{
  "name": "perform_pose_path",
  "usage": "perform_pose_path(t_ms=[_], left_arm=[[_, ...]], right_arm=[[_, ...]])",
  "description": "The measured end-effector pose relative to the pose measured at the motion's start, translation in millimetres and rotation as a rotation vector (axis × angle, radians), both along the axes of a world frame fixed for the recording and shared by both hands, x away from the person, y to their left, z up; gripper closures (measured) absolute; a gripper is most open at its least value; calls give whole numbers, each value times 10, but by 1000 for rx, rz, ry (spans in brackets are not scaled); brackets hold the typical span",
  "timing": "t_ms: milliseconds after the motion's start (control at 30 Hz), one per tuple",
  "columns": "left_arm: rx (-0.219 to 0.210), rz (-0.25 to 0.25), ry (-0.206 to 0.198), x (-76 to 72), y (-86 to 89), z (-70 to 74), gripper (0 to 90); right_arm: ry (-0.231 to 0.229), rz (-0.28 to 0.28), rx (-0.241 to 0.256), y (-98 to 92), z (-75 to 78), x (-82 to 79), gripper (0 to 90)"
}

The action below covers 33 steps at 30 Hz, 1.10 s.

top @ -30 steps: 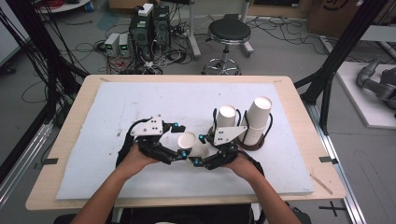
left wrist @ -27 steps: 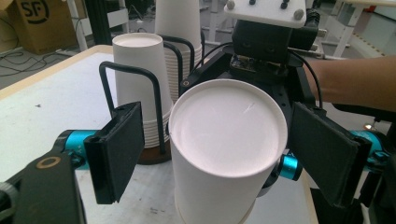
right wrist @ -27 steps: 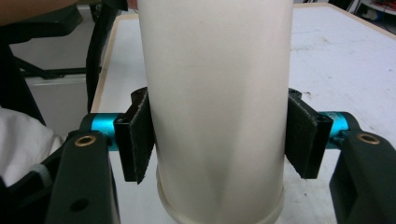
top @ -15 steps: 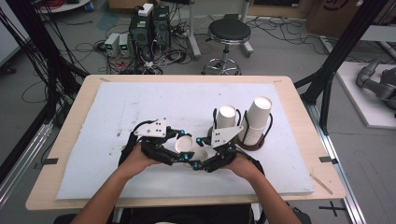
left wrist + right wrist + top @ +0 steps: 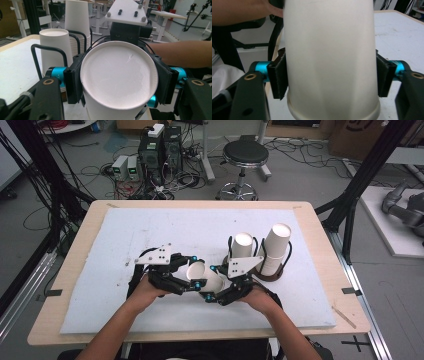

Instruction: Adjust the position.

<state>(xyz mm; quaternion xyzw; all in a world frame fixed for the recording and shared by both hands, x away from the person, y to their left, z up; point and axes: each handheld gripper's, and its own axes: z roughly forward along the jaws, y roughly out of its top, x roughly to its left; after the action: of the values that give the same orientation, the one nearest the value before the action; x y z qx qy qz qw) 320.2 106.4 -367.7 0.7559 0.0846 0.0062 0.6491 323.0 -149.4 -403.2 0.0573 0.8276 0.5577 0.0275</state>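
A white paper cup [image 5: 206, 277] is held tilted just above the white mat, between both grippers. My left gripper [image 5: 192, 279] is shut on it near its flat bottom, which faces the left gripper view as a white disc [image 5: 118, 75] between the black pads [image 5: 72, 78]. My right gripper [image 5: 214, 290] is shut on the cup's side [image 5: 329, 57], its pads [image 5: 277, 77] pressing in from both sides, with the rolled rim [image 5: 332, 113] nearest that camera. A person's hands hold both grippers.
A black wire cup holder [image 5: 265, 274] on a brown base stands just right of the grippers and carries two stacks of white cups [image 5: 243, 245] [image 5: 276, 245]. The nearer stack [image 5: 53, 48] is close behind the held cup. The wooden table edge [image 5: 200, 336] lies near the person.
The cup has tipped from nearly upright to lying over between the two grippers. Both hands have closed in a little and hardly shifted otherwise.
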Motion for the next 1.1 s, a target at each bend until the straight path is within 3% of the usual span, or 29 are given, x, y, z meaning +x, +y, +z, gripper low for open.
perform_pose_path(t_ms=[133,200,267,400,467,600,667,700,767,833,967,1100], left_arm=[[36,3,15,2,-11,-15,349],[69,28,5,-7,-20,-14,281],[71,34,14,3,-12,-10,242],[86,26,17,11,-13,-22,249],[83,-4,12,6,-13,-36,350],[63,-27,3,16,25,-18,360],[45,-19,-3,18,56,-6,359],[28,-17,-2,22,70,1,359],[-11,-25,-5,23,98,20,359],[-43,-32,-2,19,106,34,359],[-32,-38,0,23,110,21,361],[15,-29,6,34,104,1,360]], right_arm=[[-18,9,-27,-35,10,8,335],[-29,7,-55,-39,10,10,345],[-27,7,-71,-48,4,19,352],[-29,10,-96,-38,-9,17,355],[-27,15,-106,-31,-13,10,355],[-14,8,-85,-24,-12,-9,293],[10,-4,-30,-23,-3,-7,232],[25,-10,-2,-30,5,-1,178],[39,-26,28,-51,7,3,174],[55,-30,27,-50,-7,0,175],[31,1,23,-58,-10,-4,247],[2,6,0,-106,5,20,308]])
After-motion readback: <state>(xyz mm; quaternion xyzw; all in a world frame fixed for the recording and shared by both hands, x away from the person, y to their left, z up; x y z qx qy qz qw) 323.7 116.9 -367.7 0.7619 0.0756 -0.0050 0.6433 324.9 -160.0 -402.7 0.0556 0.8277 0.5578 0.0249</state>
